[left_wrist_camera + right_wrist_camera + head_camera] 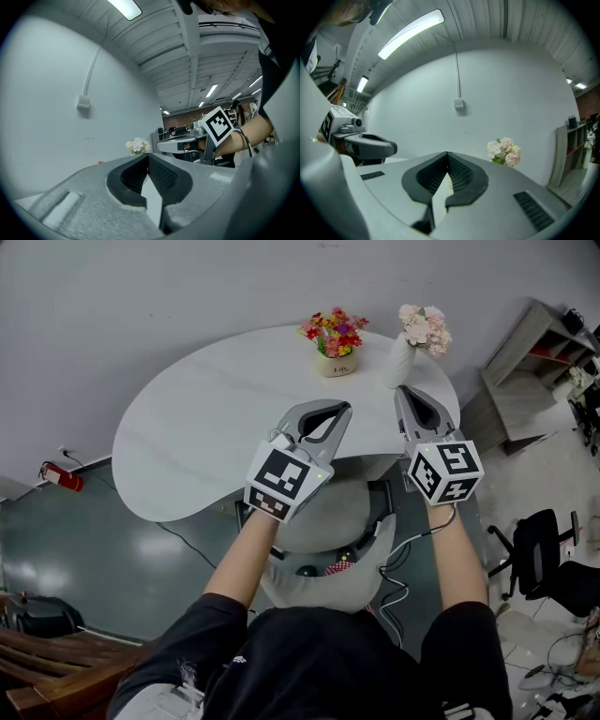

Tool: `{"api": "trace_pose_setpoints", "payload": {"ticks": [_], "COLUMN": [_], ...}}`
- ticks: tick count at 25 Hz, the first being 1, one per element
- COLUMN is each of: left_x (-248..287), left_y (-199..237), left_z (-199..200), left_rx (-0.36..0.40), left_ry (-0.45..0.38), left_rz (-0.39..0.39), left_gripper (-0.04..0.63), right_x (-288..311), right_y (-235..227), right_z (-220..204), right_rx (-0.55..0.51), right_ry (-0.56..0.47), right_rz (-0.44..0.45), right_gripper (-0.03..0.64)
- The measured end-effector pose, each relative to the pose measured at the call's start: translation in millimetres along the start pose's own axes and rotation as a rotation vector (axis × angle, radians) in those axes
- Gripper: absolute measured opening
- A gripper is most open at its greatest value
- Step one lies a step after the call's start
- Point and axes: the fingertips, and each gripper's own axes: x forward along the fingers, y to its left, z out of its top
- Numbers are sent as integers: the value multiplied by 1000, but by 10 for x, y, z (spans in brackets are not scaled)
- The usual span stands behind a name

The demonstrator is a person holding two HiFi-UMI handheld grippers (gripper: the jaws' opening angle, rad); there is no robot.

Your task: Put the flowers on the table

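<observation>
Now, table (187,427): we see a white, smooth top with a round edge. Both flower holders stand on its far side.
Small pot (337,365): round and cream. It holds a bunch of bright flowers (333,332), red, pink and yellow.
Tall vase (400,362): white and slim, standing right of the small pot and apart from it. It holds pale pink flowers (425,326).
Left gripper (344,409): grey and smooth, with black bumpy pads (163,176). We see its jaws pressed together at the tips with nothing between them.
Right gripper (400,390): the same grey shape. Its jaws are closed tight on nothing. Its tip is near the foot of the tall vase, and we cannot tell if they touch.
</observation>
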Motion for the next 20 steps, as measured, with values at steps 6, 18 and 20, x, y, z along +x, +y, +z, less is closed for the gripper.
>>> {"api": "trace_pose_setpoints", "payload": {"ticks": [6,18,20], "left_x": [-52,-183,-222], "left_y": [-51,-102,-111], "left_z": [38,47,34], "left_rx": [-2,5,6], "left_ry": [-4,-6,-5], "left_rz": [-27,-47,-52], "left_gripper": [3,5,4], "right_x": [-102,-244,-269], "right_y": [69,289,339], "right_z": [86,120,121], "right_rx": [-5,-23,-23], "right_ry": [-11,-10,-12], "right_rz": [-11,-1,1], "right_gripper": [12,12,12]}}
